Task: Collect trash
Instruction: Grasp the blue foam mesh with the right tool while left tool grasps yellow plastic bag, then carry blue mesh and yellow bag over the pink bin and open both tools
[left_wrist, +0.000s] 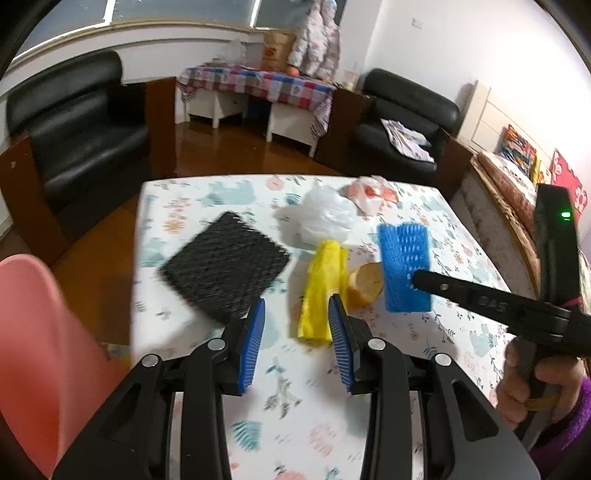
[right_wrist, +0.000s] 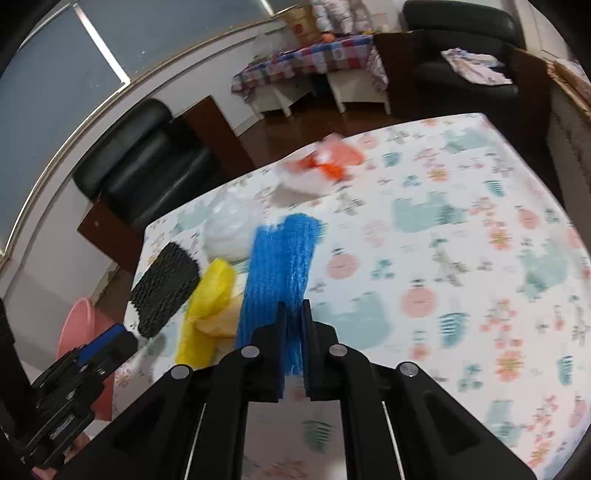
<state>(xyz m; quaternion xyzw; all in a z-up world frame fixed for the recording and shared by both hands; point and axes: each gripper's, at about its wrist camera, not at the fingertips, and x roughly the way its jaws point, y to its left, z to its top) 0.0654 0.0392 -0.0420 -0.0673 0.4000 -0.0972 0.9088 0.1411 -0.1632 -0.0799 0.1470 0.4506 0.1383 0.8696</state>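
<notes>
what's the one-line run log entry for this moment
right gripper: shut on blue foam net | left gripper: open, empty, beside yellow foam net

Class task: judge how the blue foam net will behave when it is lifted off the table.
The blue foam net looks soft: it seems pinched thin between the right gripper fingers. Its open mesh suggests it is very light. It will probably sag or bend rather than stay flat, and is unlikely to slip or break.

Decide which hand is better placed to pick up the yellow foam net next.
Left. The left tongs stand open right beside the yellow foam net, while the right tongs are already shut on the blue foam net.
</notes>
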